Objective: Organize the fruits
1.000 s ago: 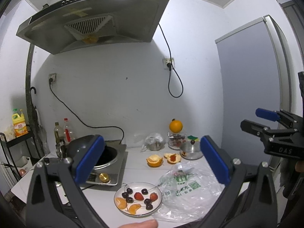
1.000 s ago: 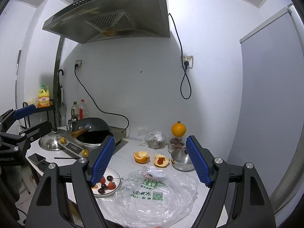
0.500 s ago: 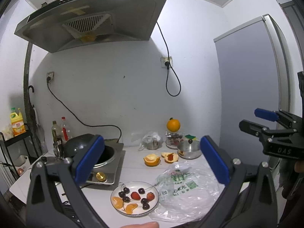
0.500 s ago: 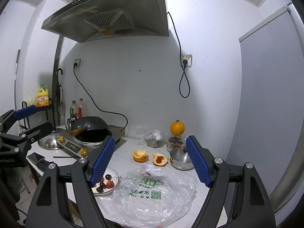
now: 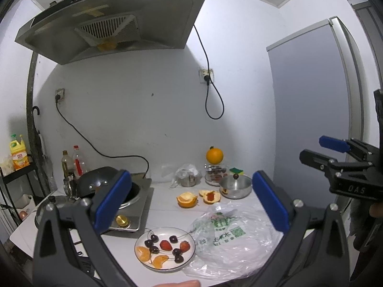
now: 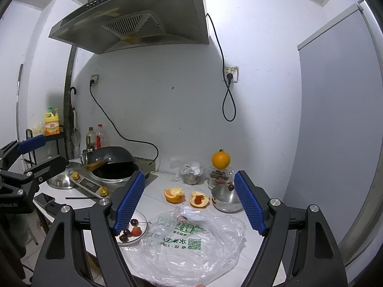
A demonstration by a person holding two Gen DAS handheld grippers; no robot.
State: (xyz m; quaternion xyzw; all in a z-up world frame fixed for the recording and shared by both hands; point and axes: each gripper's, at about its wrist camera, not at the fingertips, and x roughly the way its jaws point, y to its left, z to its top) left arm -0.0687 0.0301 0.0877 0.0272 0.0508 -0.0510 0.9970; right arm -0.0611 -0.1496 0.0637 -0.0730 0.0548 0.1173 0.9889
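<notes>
A white plate (image 5: 143,244) near the counter's front edge holds cherries (image 5: 154,238), strawberries (image 5: 165,245) and orange segments (image 5: 143,254). Behind it lie a peeled orange (image 5: 187,199) and a peel cup with a red piece (image 5: 210,196). A whole orange (image 5: 214,155) sits on a clear fruit box (image 5: 216,176). My left gripper (image 5: 191,204) hovers open above the plate, nothing between its blue pads. My right gripper (image 6: 190,203) is open too, over an empty plastic bag (image 6: 191,241); the plate (image 6: 143,224) shows behind its left finger.
An induction cooker with a black wok (image 6: 112,160) stands at the left, a pot lid (image 6: 61,179) and a phone (image 6: 44,199) beside it. A small steel pot (image 6: 225,199) and a steel cup in a bag (image 6: 190,174) sit at the back. A fridge (image 5: 311,110) flanks the right.
The left wrist view has drifted slightly, so the counter things sit a little lower left in it. Both grippers stay open; nothing on the counter has moved.
</notes>
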